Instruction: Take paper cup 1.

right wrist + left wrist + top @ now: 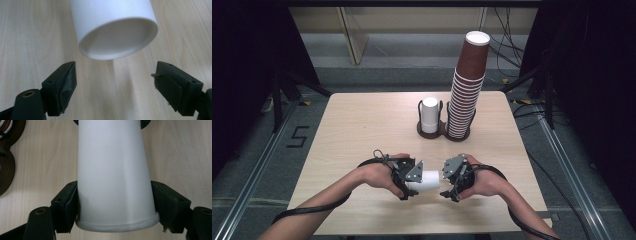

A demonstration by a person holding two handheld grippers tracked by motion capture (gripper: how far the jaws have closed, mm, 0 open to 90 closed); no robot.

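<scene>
White cup [113,177] clamped at rim end by left gripper [113,220]; right gripper [115,85] open, base not yet gripped. Holder [430,131] placement judged remaining.

white paper cup [426,181] | lying sideways above table | base end facing right

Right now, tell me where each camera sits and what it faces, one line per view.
High view: above the near table edge, looking forward and down; both forearms, left gripper, right gripper.
Left gripper view: on that gripper, along its fingers clamping the white cup near its rim.
Right gripper view: facing the cup's recessed base, fingers open, short of it.
Shared: all show the cup.
</scene>
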